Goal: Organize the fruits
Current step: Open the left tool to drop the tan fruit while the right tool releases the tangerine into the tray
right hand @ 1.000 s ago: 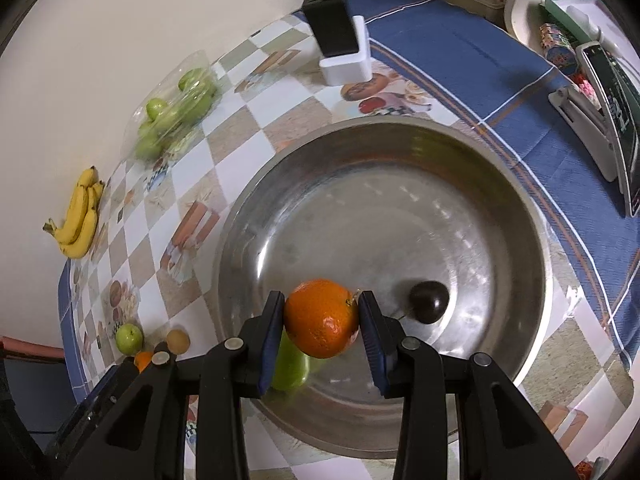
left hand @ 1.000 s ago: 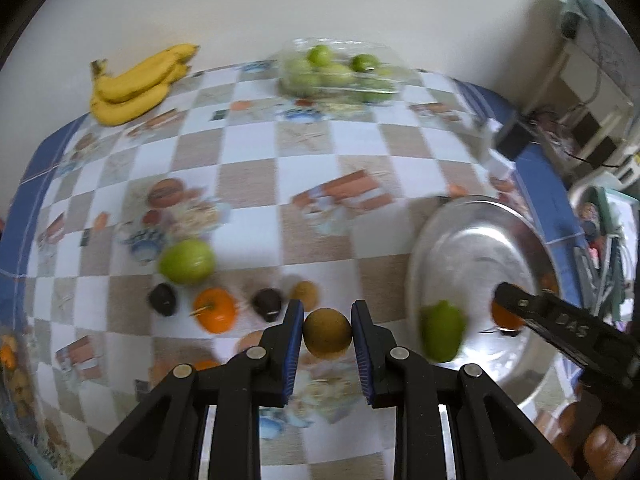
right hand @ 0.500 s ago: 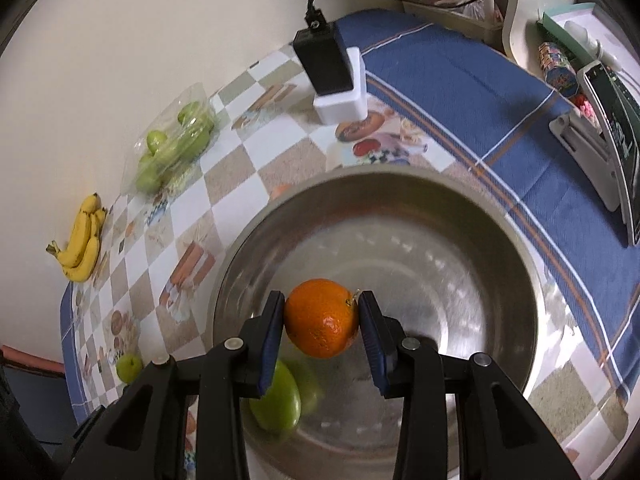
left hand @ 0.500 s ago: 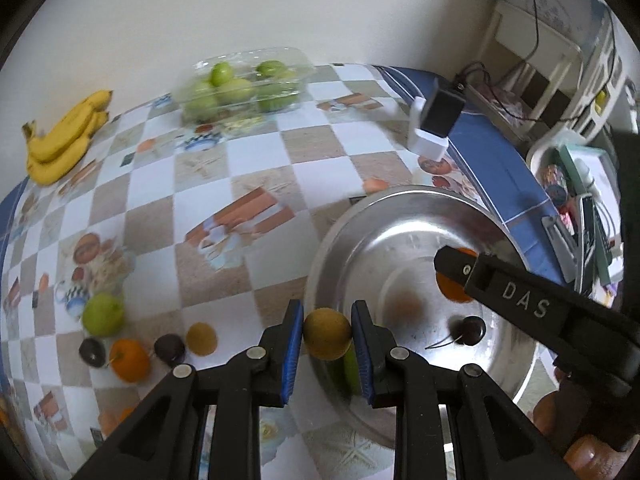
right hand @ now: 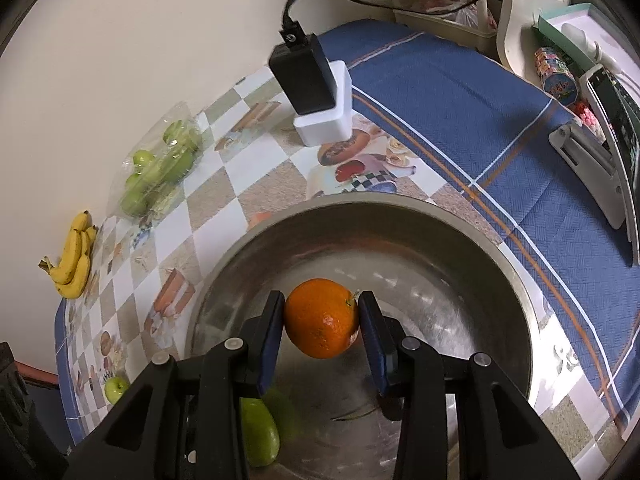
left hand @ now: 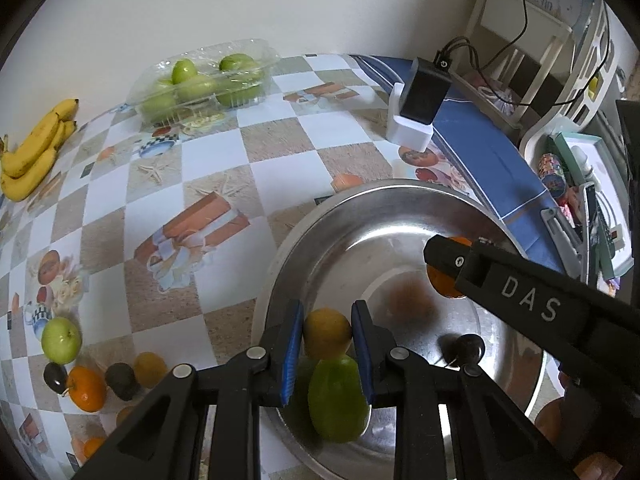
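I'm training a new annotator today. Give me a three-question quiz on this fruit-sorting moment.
1. True or false: the right gripper is shut on an orange.
2. Which fruit lies in the steel bowl beneath the left gripper? A green fruit B banana C orange
3. Fill in: the bananas lie on the ____.

Key: 1 true; 2 A; 3 tablecloth.
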